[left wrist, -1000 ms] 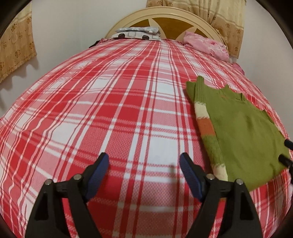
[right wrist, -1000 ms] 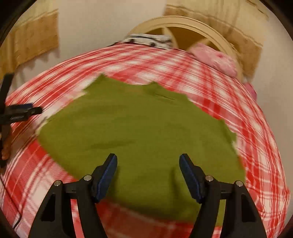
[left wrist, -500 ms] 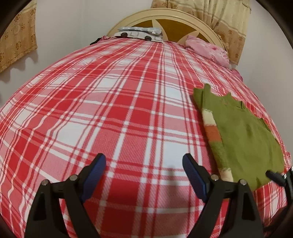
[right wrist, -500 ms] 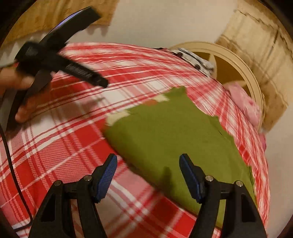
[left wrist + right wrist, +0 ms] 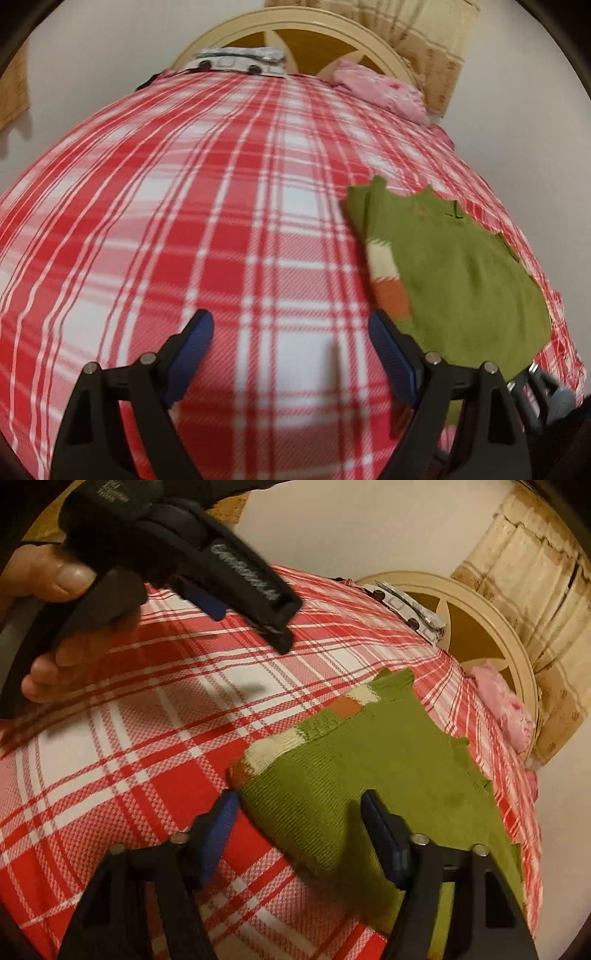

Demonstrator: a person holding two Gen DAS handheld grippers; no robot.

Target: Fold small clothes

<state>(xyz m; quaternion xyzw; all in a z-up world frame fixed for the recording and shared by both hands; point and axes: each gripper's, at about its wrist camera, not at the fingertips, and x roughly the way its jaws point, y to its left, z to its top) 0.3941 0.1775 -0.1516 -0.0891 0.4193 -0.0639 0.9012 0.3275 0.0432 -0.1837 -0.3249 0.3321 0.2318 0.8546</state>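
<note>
A small green knit sweater (image 5: 454,277) with a white and orange striped sleeve folded along its left side lies flat on the red plaid bed. It also shows in the right wrist view (image 5: 369,786). My left gripper (image 5: 291,354) is open and empty over bare blanket, just left of the sweater's near corner. My right gripper (image 5: 299,830) is open, its jaws either side of the sweater's near left corner, low over it. The left gripper shows in the right wrist view (image 5: 251,602), held in a hand at upper left.
The red and white plaid blanket (image 5: 184,221) covers the bed. A cream headboard (image 5: 295,22) stands at the far end with a grey patterned pillow (image 5: 240,61) and a pink cloth (image 5: 380,88). Curtains (image 5: 535,572) hang behind.
My right gripper has swung left and dropped to the sweater's near left corner. My left gripper has shifted right, closer to the sweater. Both stay open.
</note>
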